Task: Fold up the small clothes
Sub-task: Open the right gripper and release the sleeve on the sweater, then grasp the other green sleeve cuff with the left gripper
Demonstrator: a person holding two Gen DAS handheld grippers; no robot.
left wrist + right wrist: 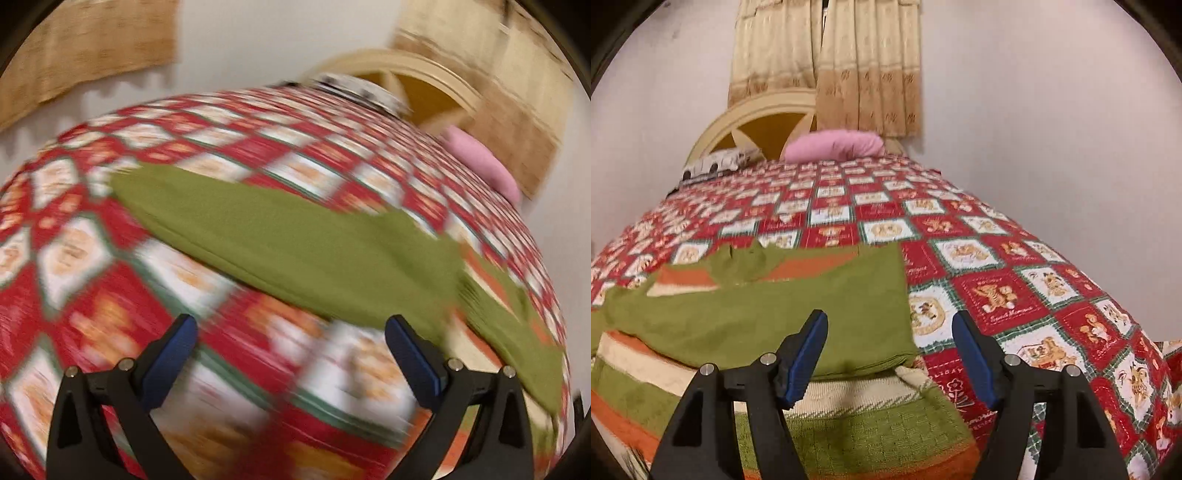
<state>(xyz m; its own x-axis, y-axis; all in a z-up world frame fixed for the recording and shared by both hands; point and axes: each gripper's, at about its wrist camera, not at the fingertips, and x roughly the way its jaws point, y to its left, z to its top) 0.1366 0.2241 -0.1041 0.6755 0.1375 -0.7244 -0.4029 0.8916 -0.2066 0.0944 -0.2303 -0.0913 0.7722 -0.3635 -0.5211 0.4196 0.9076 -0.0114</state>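
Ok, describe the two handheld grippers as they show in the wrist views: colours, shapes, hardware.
The left gripper and the right gripper look alike: two black plastic arms that angle outward in a V, each with a triangular cut-out. Each arm ends in a finger lined on its inner side with a blue pad. Round silver screw heads sit on the tops of the arms. No cables, markings, hands or sleeves are visible.

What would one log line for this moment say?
stage: fold under way | garment: green, folded over, on bedspread | left gripper: open, empty | right gripper: open, empty, above garment edge
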